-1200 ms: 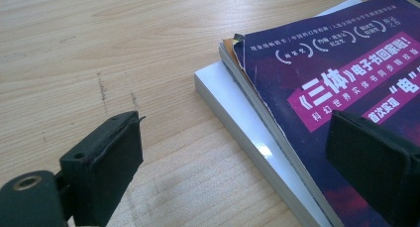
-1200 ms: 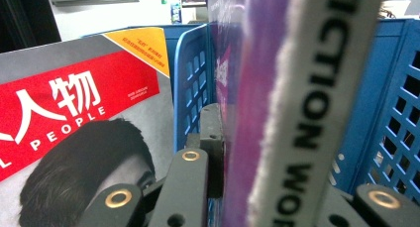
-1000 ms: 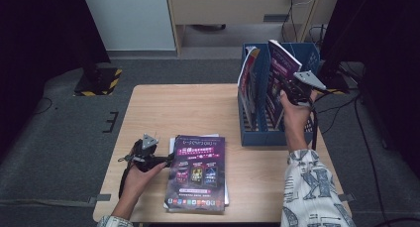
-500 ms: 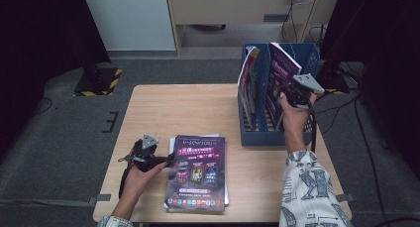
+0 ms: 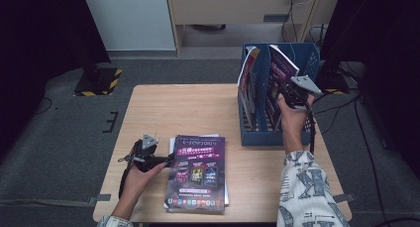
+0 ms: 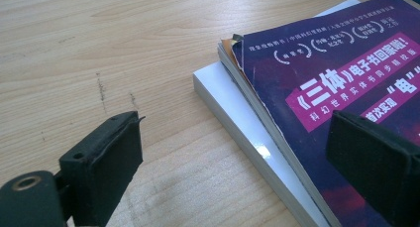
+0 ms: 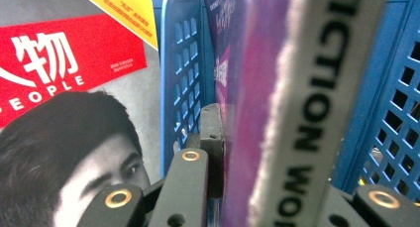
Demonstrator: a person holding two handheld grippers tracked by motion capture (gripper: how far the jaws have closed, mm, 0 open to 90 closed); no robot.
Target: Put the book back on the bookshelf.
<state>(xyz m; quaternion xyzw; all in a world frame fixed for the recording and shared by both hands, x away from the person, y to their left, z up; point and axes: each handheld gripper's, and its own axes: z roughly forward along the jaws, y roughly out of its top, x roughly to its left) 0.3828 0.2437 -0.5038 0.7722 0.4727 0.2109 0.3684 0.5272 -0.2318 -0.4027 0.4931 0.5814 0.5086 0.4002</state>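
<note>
Right gripper (image 7: 237, 152) clamps purple magazine (image 7: 257, 88); high view: blue rack (image 5: 257, 135).

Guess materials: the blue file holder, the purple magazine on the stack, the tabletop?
Blue file holder: likely moulded plastic; lattice-holed walls, uniform matte blue. Purple magazine: glossy coated paper; printed cover, thin page edges, frayed corner. Tabletop: pale wood grain, matte, possibly laminate; faint scuffs.

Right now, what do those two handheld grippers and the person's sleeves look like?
Both are black. The left gripper and right gripper each carry a grey three-cornered plate and trail a black cable. The left gripper's jaws have blocky black pads. The right sleeve is pale with dark lettering.
</note>
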